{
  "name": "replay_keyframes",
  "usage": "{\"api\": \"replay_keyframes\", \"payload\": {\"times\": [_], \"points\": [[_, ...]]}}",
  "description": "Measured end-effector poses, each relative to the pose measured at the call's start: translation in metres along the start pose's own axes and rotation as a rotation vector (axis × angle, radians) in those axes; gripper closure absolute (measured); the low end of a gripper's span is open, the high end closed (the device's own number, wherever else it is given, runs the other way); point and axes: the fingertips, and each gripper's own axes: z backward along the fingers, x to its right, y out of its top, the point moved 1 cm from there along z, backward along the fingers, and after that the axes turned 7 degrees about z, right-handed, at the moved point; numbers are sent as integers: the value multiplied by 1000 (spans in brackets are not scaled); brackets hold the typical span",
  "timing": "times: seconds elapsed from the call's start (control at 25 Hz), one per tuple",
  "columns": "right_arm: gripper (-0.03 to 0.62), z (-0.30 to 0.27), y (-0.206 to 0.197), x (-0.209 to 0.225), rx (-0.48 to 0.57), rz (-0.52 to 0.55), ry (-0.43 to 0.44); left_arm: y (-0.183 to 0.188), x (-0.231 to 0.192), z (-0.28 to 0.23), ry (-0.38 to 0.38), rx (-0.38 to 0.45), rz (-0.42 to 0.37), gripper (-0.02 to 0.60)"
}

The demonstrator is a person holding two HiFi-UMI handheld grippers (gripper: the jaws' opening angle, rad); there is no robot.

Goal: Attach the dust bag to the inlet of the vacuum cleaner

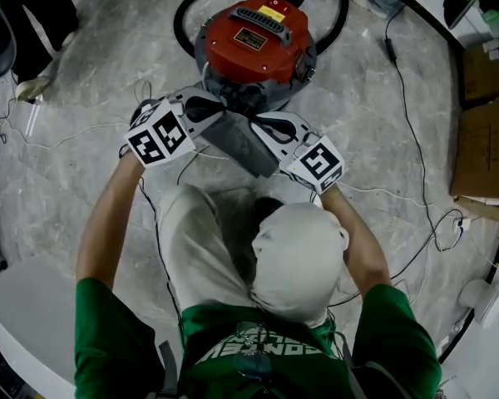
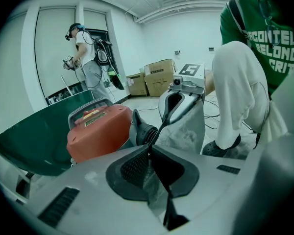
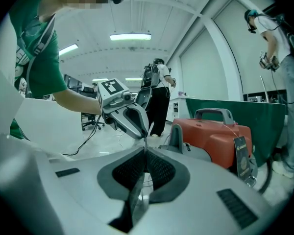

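The red vacuum cleaner stands on the floor ahead of me, with its dark inlet facing the grippers. Both grippers hold the grey dust bag just in front of it, one at each side of the bag's top edge. My left gripper is shut on that thin edge. My right gripper is shut on the opposite side. In the left gripper view the bag hangs below the right gripper. The right gripper view shows the left gripper and the vacuum cleaner.
A black hose curls behind the vacuum cleaner. Thin cables run over the stone floor. Cardboard boxes stand at the right, a white table at the lower left. Another person stands beyond a green panel.
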Motion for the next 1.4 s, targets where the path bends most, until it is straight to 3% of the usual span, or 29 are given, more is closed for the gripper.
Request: {"api": "replay_keyframes", "payload": {"times": [0.32,0.56,0.84,1.12,1.4], "points": [[576,6,-6,5,24,-31,-29,5,-7,-16,5,-25,-29,555],[571,-1,-3,16,5,18,-7,1,-15,-17,23,-13,1,554],[563,3,-5,19,14,19,-54,7,-21,-30,38,-57,-60,551],[563,0,-6,32,42,-38,-5,7,-28,-27,109,-31,-23,550],[563,0,-6,35,57,-58,3,8,-30,-28,111,-28,-25,551]]}}
